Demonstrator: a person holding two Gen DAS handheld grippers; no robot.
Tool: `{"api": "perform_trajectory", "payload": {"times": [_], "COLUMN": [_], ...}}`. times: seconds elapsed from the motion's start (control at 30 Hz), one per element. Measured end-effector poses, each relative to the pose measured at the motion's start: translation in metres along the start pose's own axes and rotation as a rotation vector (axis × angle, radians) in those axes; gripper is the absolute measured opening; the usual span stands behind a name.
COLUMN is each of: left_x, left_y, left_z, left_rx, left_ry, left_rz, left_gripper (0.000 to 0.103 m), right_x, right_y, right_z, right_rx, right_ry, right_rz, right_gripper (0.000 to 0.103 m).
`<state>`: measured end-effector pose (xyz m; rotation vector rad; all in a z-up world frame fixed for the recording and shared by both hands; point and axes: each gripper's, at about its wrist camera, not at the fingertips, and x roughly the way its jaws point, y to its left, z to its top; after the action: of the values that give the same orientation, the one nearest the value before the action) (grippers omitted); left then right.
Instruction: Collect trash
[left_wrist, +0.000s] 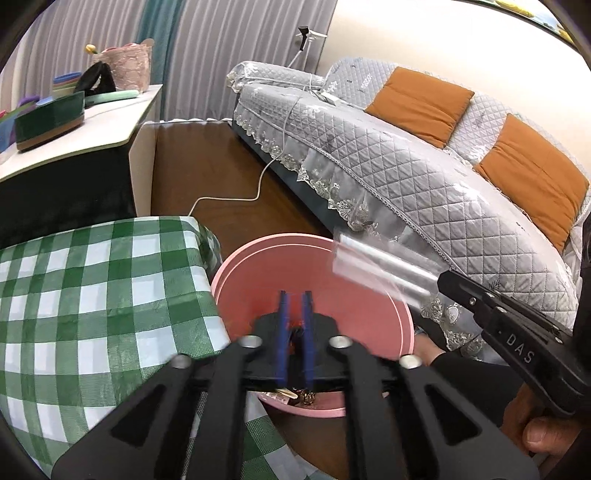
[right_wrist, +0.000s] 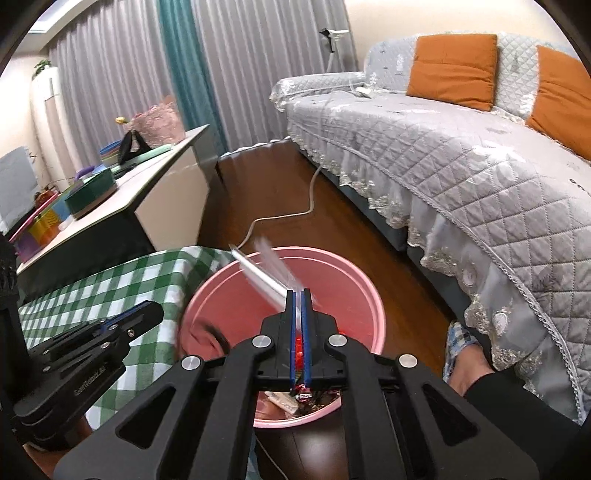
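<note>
Both tools are hanging over the pink bucket (right_wrist: 207, 295), which is standing on the wooden floor (right_wrist: 280, 192) between the green-checked counter (left_wrist: 74, 288) and the grey quilted sofa (right_wrist: 461, 166).

The right tool (right_wrist: 297, 295) is pinching a clear plastic wrapper (right_wrist: 264, 271) between its blue fingers (right_wrist: 305, 321); the jaws are standing nearly together, with only a thin slit between them, and the wrapper is sticking up and to the left above the bucket's rim. From the left wrist view the same wrapper (left_wrist: 373, 264) is showing as a blurred, see-through sheet jutting from the right tool's tip (left_wrist: 443, 280), over the bucket's far right edge (left_wrist: 273, 240).

The left tool (left_wrist: 295, 299) is pointing down into the bucket with its jaws a little apart, and I cannot tell whether the dark scrap low between them is being gripped.

At the bottom of the bucket some trash (right_wrist: 295, 400) is already lying: a red-and-white wrapper and a pale stick-like piece.

A white cable (right_wrist: 295, 218) is running across the floor beside the sofa, and two orange cushions (right_wrist: 452, 70) are leaning on its back.
</note>
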<state>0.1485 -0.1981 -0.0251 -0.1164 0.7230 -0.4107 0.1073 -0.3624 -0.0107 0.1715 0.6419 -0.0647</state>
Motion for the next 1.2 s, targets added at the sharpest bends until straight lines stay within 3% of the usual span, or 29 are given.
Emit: {"api": "perform_trajectory", "payload": {"times": [0.03,0.1,0.23,0.5,0.67,0.9,1.2], "left_x": [-0.001,-0.003,-0.016,-0.073,-0.112,-0.188,-0.249], "left_y": [0.002,0.005,0.008,0.008,0.013,0.035,0.047], "left_z": [0.0,0.001,0.005,0.014,0.016,0.017,-0.026], "left_rx": [-0.008,-0.021,-0.022,0.016,0.033,0.047,0.057], "left_ry": [-0.005,-0.005,-0.018,-0.082,-0.098,-0.13,-0.145], "left_rz": [0.004,0.007,0.024,0.07,0.102,0.168,0.218], "left_gripper": [0.023,0.023,0.023,0.025,0.036,0.047,0.057], "right_x": [0.001,0.001,-0.004,-0.033,-0.075,-0.126,-0.168], "right_y": [-0.002,-0.004,-0.003,0.011,0.031,0.066,0.12], "right_z": [0.0,0.0,0.003,0.01,0.018,0.013,-0.024], "right_rx": [0.009,0.026,0.033,0.038,0.012,-0.022,-0.131], "right_ry": [0.007,0.011,-0.005,-0.041,-0.103,-0.158,-0.149], "right_rz": [0.007,0.008,0.01,0.016,0.012,0.023,0.121], "right_gripper": [0.015,0.032,0.038,0.065,0.08,0.093,0.097]}}
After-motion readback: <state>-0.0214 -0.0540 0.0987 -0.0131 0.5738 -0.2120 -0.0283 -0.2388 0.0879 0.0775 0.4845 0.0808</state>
